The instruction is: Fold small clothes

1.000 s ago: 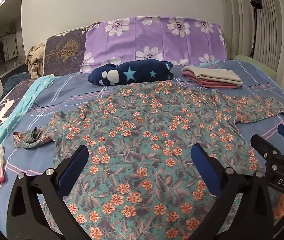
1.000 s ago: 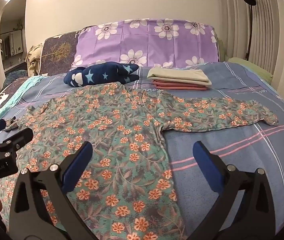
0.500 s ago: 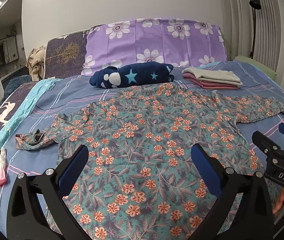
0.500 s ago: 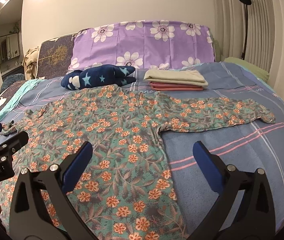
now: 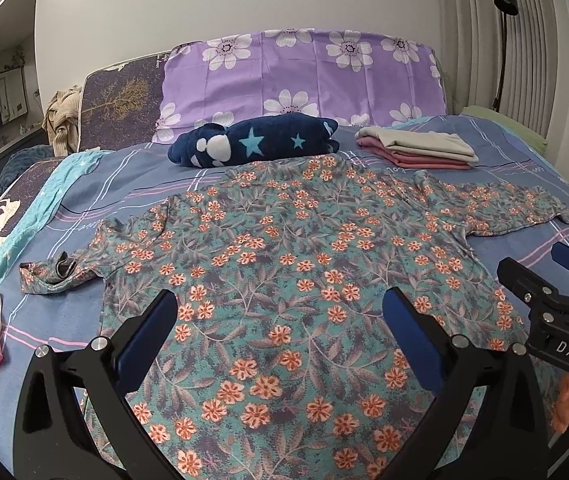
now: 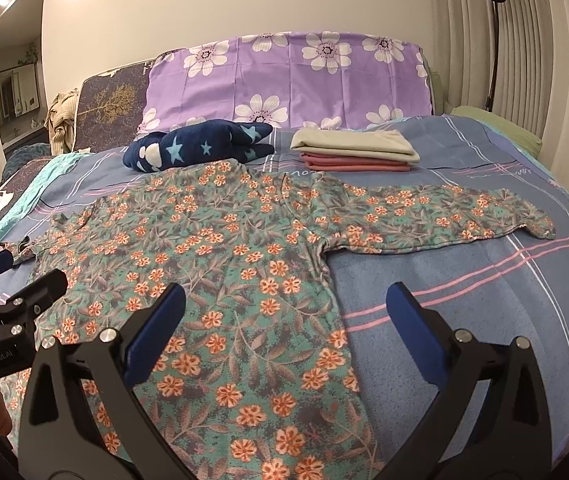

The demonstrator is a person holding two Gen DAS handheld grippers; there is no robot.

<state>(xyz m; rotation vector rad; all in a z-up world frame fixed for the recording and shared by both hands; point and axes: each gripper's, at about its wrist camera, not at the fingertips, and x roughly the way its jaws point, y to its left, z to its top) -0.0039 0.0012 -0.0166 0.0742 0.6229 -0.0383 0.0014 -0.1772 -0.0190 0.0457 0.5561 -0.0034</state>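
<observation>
Left wrist view: the floral shirt (image 5: pixel 284 264) lies spread flat on the bed (image 5: pixel 124 184), in front of the folded stack (image 5: pixel 416 148). The left gripper (image 5: pixel 280 320) and right gripper (image 6: pixel 284 312) hover over the shirt's hem, fingers apart, holding nothing.

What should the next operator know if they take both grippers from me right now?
Left gripper: open, empty, above the shirt's lower part.
Right gripper: open, empty, over the shirt's right edge.
Floral shirt: spread flat on the bed, right sleeve stretched out, left sleeve end crumpled.
Done: a folded stack sits near the pillow.
Left: the whole shirt fold; probably straighten the left sleeve first.
</observation>
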